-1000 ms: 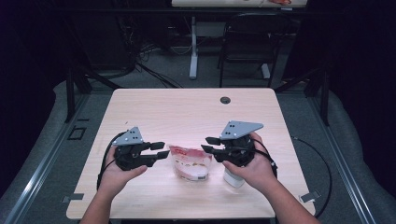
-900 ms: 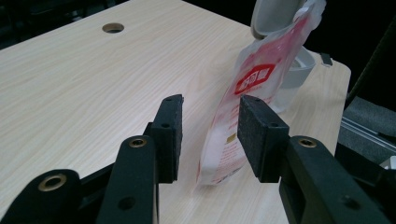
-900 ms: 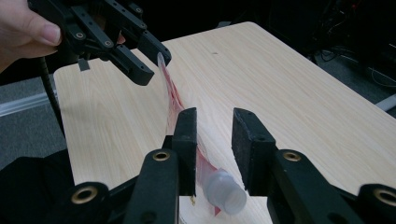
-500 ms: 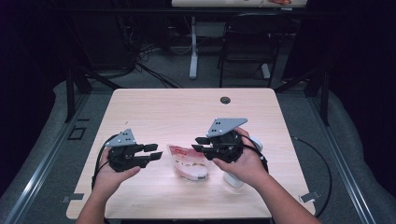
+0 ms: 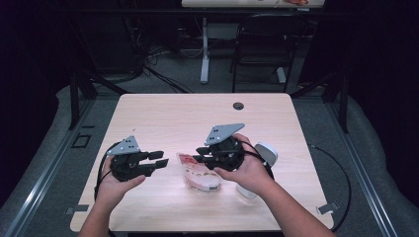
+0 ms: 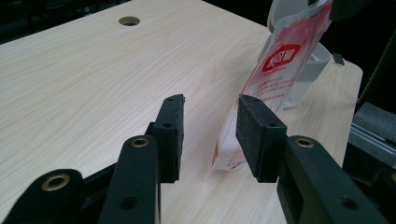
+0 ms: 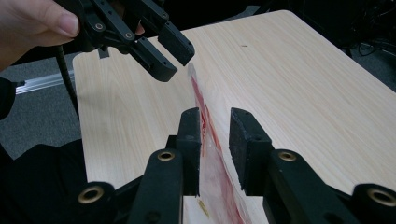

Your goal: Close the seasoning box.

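The right hand-held gripper (image 5: pixel 201 154) reaches over the red and white pouch (image 5: pixel 198 173) in the middle of the worktop (image 5: pixel 163 118). In the right gripper view, the pouch (image 7: pixel 210 154) stands on edge between its two pads, which have just been closing; a small gap is visible on each side, so I judge that the film is framed but not yet pinched. Whether the pad on the left touches it, I cannot tell.

The left hand-held gripper (image 5: pixel 162 163) waits just beside the pouch's other end with its jaws partly apart and nothing in them. In the left gripper view, the pouch (image 6: pixel 275 70) rises close behind one pad, not between them.

A white object (image 5: pixel 267 154) lies behind the right hand.

So the approach looks done for the right side. What is left, I think: close on the pouch, bring the left side to its free end, then handle it with both.
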